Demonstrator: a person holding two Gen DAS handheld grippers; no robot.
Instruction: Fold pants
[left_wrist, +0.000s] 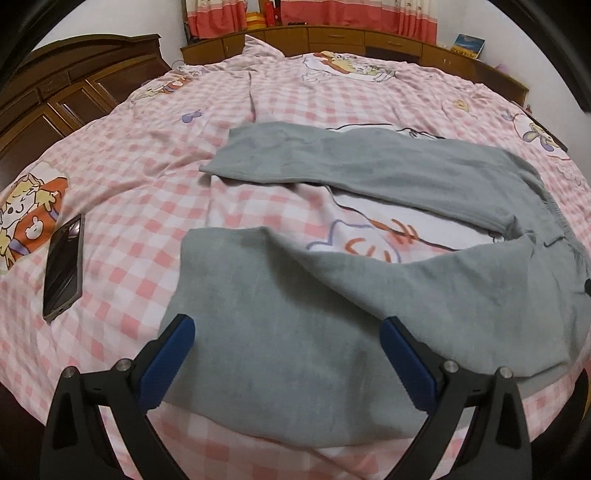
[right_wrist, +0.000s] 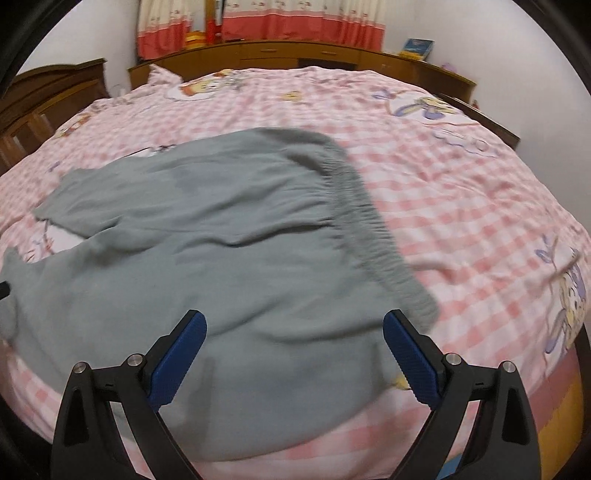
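Grey pants (left_wrist: 332, 306) lie spread flat on a pink checked bedspread (left_wrist: 140, 192), the two legs apart in a V. The near leg's cuff end lies under my left gripper (left_wrist: 288, 325), which is open above the cloth with nothing between its blue pads. The far leg (left_wrist: 351, 162) stretches across the bed's middle. In the right wrist view the seat and hip of the pants (right_wrist: 221, 258) fill the centre, and the gathered elastic waistband (right_wrist: 369, 221) runs down the right side. My right gripper (right_wrist: 295, 321) hovers open over the hip area near the bed's front edge.
A dark phone (left_wrist: 62, 266) lies on the bedspread left of the near leg. A wooden headboard (left_wrist: 62, 88) stands at the left, low wooden cabinets (left_wrist: 332, 37) and red-and-white curtains (left_wrist: 221, 14) at the back. The bedspread (right_wrist: 480, 206) stretches right of the waistband.
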